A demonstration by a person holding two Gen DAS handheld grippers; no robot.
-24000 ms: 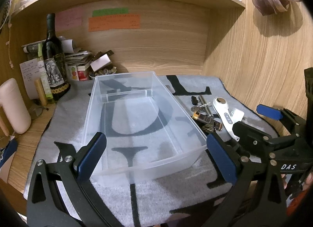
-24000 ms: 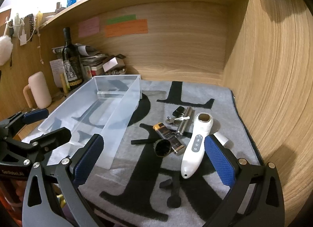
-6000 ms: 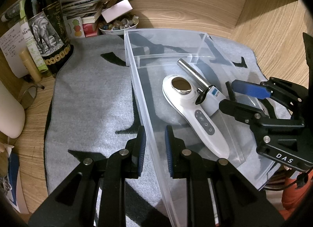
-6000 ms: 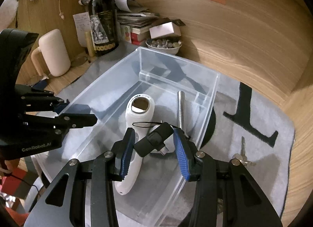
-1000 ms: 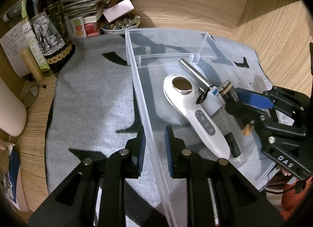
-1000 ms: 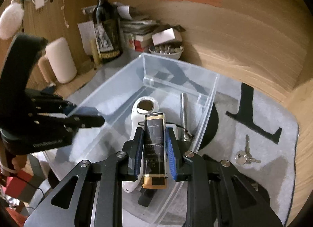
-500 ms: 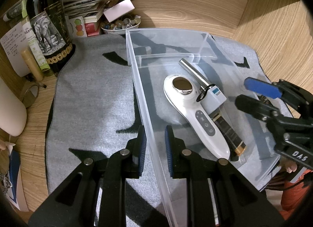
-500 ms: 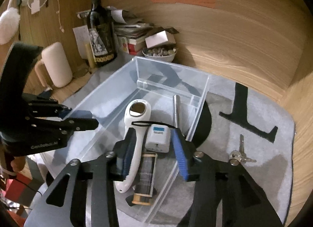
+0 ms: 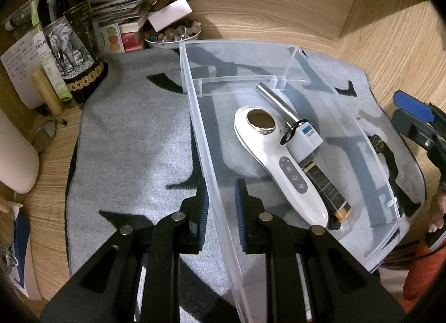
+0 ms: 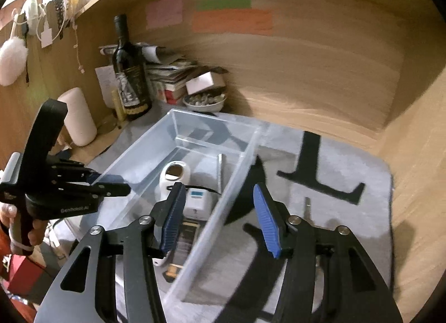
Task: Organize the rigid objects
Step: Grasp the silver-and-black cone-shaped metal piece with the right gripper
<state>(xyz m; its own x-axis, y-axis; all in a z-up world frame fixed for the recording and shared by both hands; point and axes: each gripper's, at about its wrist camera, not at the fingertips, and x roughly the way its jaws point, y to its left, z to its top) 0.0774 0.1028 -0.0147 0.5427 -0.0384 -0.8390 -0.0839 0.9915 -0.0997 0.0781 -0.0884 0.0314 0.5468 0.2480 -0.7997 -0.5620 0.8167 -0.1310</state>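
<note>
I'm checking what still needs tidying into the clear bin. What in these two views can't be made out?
- Keys on the grey mat: right wrist view, blurred and partly behind the right hand-held gripper.
- Dark glasses: left wrist view, smeared through the clear plastic bin wall.
- Black-and-gold flat box: partly under the white handheld device; label unreadable.

Wooden desk [image 9: 376, 30], grey mat [image 9: 133, 133], wine bottle [image 9: 69, 33], bowl [image 9: 172, 37]
</note>
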